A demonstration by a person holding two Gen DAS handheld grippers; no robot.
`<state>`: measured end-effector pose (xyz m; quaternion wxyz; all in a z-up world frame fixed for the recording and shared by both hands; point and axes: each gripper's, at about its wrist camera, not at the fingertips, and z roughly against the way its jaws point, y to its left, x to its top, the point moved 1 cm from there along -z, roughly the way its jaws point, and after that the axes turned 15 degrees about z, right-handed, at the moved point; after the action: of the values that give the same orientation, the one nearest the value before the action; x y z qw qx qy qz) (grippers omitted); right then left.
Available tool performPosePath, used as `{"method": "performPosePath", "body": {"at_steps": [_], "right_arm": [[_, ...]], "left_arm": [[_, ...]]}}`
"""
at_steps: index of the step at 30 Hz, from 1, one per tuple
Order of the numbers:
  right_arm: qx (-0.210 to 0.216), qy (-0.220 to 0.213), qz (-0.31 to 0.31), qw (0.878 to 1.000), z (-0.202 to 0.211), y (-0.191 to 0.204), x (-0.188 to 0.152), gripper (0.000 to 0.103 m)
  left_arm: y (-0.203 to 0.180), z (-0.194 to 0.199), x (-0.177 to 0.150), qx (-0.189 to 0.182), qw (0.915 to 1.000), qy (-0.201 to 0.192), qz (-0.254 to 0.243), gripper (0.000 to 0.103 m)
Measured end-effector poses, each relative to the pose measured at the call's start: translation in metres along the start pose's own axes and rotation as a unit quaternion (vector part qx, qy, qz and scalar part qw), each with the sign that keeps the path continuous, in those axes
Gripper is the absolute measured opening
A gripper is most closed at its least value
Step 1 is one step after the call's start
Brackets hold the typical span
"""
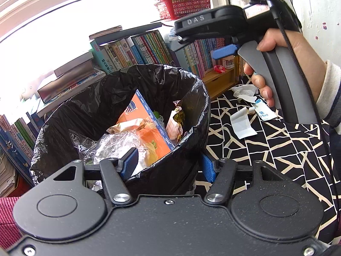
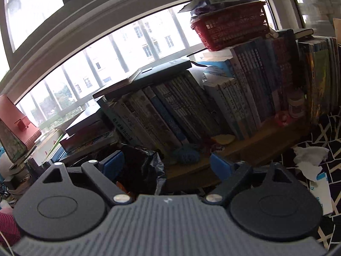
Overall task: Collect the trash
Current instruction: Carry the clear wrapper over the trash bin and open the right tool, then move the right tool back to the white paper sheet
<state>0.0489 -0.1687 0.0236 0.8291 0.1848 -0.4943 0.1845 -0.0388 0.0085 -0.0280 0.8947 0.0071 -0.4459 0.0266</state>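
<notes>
The left gripper [image 1: 168,165] clamps the near rim of the black-lined trash bin [image 1: 119,115]: one blue pad sits inside the liner, the other outside, and the liner wall is pinched between them. The bin stands at the left edge of the black-and-cream patterned cloth [image 1: 277,149] and contains an orange carton [image 1: 142,117], clear plastic film [image 1: 115,143] and gold foil wrappers [image 1: 178,115]. The right gripper [image 2: 166,166] is held above the far rim of the bin, in a hand [image 1: 275,64] wrapped around its grey handle. Its jaws stand wide apart and hold nothing; only the crumpled liner edge shows below them. To the right of the bin, on the cloth, lie a white paper strip [image 1: 242,123], a blue-printed sachet [image 1: 263,112] and a crumpled tissue [image 1: 245,92], all near one another. Beyond them, rows of books [image 2: 191,111] stand against the window, with a red basket [image 2: 232,32] on top.
</notes>
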Motion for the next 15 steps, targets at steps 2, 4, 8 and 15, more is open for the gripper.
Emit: {"method": "performPosePath", "body": {"at_steps": [2,4,8,15], "right_arm": [[-0.023,0.006,-0.02,1.0,-0.004,-0.013,-0.005,0.096],[-0.054,0.018,-0.043,0.997,-0.01,-0.03,-0.013,0.097],[-0.114,0.052,-0.102,0.987,-0.022,-0.07,-0.036,0.1],[-0.194,0.14,-0.084,0.967,-0.049,-0.112,-0.093,0.1]], "left_arm": [[0.0,0.0,0.0,0.0,1.0,0.0,0.0,0.06],[0.0,0.0,0.0,0.0,1.0,0.0,0.0,0.06],[0.0,0.0,0.0,0.001,1.0,-0.001,-0.001,0.06],[0.0,-0.001,0.0,0.001,1.0,-0.001,-0.003,0.06]]}}
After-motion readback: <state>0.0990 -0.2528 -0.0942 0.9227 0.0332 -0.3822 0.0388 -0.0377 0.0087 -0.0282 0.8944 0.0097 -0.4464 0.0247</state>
